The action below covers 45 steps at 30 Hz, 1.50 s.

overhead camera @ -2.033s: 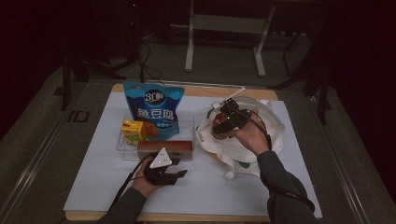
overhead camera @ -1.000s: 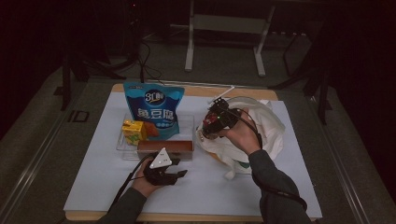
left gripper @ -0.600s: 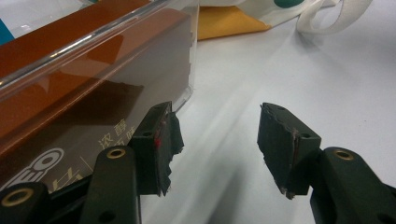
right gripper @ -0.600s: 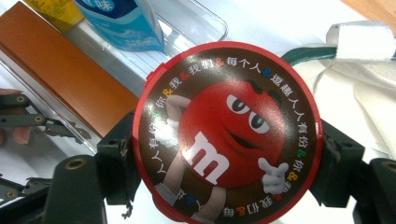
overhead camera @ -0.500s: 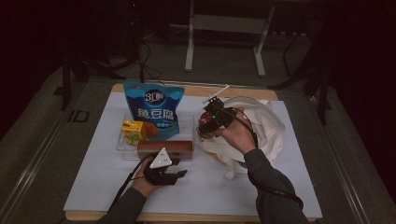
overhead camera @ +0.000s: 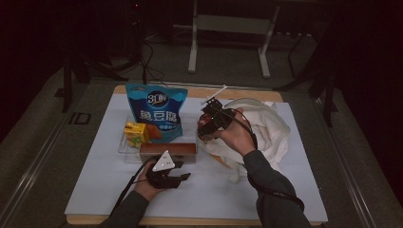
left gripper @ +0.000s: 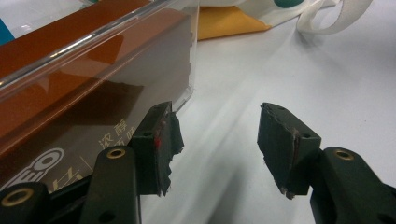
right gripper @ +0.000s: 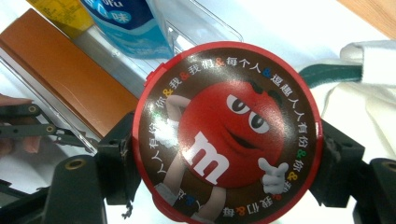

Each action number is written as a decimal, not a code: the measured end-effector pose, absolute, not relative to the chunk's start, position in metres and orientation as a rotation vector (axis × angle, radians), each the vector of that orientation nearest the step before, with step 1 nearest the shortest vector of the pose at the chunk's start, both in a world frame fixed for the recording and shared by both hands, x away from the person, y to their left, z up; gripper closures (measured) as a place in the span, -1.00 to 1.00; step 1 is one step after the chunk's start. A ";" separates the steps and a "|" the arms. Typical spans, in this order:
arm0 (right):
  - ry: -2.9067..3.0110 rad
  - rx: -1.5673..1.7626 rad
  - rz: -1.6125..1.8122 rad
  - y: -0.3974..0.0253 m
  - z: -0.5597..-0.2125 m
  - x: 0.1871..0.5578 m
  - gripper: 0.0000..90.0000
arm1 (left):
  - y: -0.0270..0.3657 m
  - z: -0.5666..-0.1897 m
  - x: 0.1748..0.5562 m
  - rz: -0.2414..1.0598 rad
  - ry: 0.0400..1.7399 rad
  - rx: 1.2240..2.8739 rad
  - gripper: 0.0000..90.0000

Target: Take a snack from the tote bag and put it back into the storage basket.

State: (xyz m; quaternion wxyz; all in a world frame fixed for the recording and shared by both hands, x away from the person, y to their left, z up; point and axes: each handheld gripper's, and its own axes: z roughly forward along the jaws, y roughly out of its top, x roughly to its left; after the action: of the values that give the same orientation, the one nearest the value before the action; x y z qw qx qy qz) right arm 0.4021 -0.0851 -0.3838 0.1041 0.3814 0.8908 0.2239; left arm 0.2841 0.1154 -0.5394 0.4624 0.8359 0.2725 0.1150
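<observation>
My right gripper (overhead camera: 208, 124) is shut on a round red M&M's tin (right gripper: 229, 130), held in the air between the white cloth bag (overhead camera: 268, 128) and the clear tray (overhead camera: 124, 148). The tin's lid faces the right gripper view, with a black jaw on each side of it. The tray holds a brown box (overhead camera: 167, 151), a yellow carton (overhead camera: 135, 133) and a blue snack bag (overhead camera: 157, 113). My left gripper (overhead camera: 183, 176) rests on the white table sheet just in front of the brown box (left gripper: 70, 93), open with nothing between its fingers (left gripper: 159, 144).
The white cloth bag (right gripper: 369, 93) with a green band lies right of the tray, its strap (left gripper: 327, 14) looping onto the sheet. An orange-yellow item (left gripper: 229, 21) pokes out from under it. The table's wooden edge (overhead camera: 199, 92) runs along the back.
My right gripper has carried the tin leftward from over the white bag toward the tray. The left gripper has stayed where it was.
</observation>
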 end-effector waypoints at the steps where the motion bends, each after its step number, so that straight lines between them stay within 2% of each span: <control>1: 2.628 1.123 0.663 -0.084 -0.384 0.402 -0.43 | 0.115 -0.539 0.284 0.284 0.670 2.055 0.02; 45: 2.654 1.119 0.694 -0.050 -0.386 0.406 -0.43 | 0.115 -0.539 0.284 0.277 0.668 2.055 0.02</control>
State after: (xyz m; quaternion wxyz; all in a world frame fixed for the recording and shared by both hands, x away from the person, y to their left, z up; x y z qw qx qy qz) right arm 0.4058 -0.0499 -0.3862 0.0892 0.3762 0.8922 0.2333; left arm 0.2844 0.1154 -0.5395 0.4631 0.8360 0.2719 0.1127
